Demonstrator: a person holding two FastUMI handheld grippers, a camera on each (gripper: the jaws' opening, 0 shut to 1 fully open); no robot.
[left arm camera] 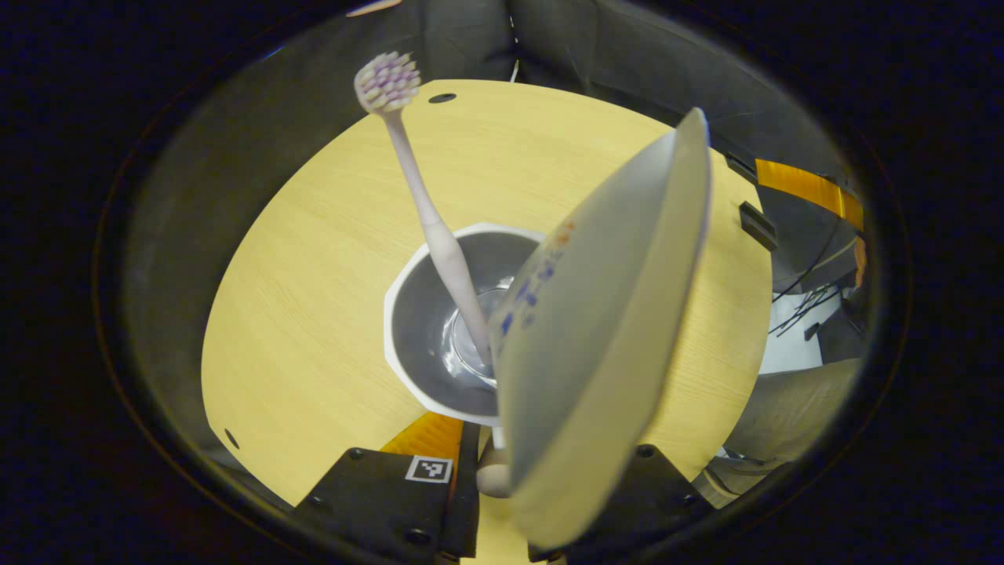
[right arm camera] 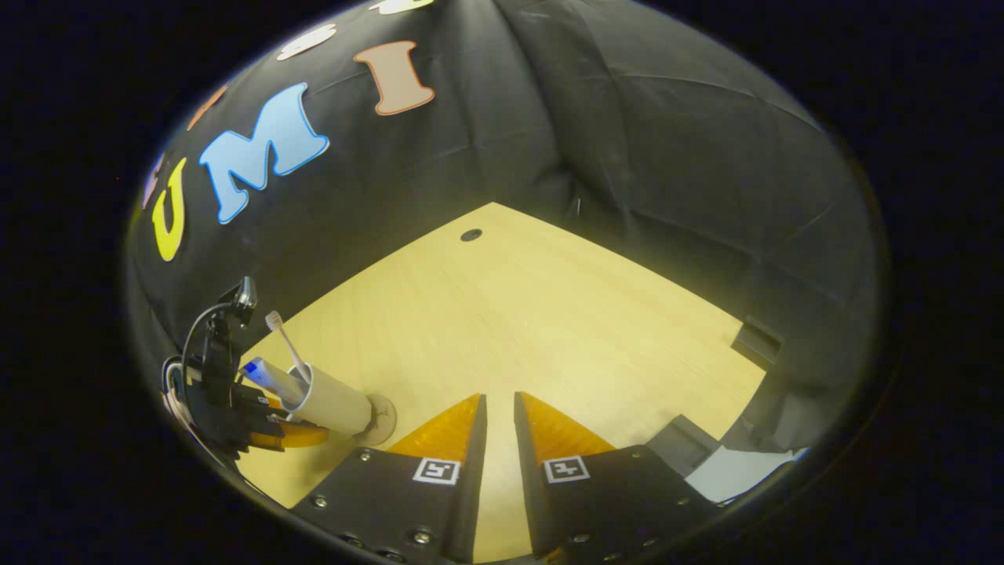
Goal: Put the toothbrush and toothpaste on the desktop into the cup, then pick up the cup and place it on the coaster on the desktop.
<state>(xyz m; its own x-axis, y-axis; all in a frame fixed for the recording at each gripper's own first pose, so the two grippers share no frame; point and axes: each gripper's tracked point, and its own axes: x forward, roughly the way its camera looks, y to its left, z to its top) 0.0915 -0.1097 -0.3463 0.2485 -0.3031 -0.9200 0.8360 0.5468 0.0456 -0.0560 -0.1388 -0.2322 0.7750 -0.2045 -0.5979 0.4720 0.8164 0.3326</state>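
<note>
Left gripper [left arm camera: 502, 471] sits right at the cup [left arm camera: 439, 337] and looks straight down into it. One finger [left arm camera: 384, 494] is outside the cup wall at lower left, the other finger is mostly behind the toothpaste [left arm camera: 604, 329], so I can't tell from this view whether both actually press on the cup. The right gripper view shows my left gripper [right arm camera: 227, 392] at the cup [right arm camera: 329, 404] from the side, jaws around or against the cup's upper part; contact on both sides not resolvable there either. Toothbrush [left arm camera: 427, 212] stands in the cup, bristle head up, leaning toward the far edge of the desktop [left arm camera: 329, 259]. The toothpaste is in the cup too, leaning toward the camera, flat crimped end up and close to the lens. In the right gripper view both stick out of the cup mouth, toothbrush [right arm camera: 284, 345] above the toothpaste [right arm camera: 271, 378]. A pale round coaster [right arm camera: 382, 420] lies under the cup's base near the desktop's near-left edge; whether the base touches it I can't tell. Right gripper [right arm camera: 500, 428] holds nothing, fingers a narrow slot apart, over bare desktop [right arm camera: 549, 314] near the near edge, just beside the cup.
</note>
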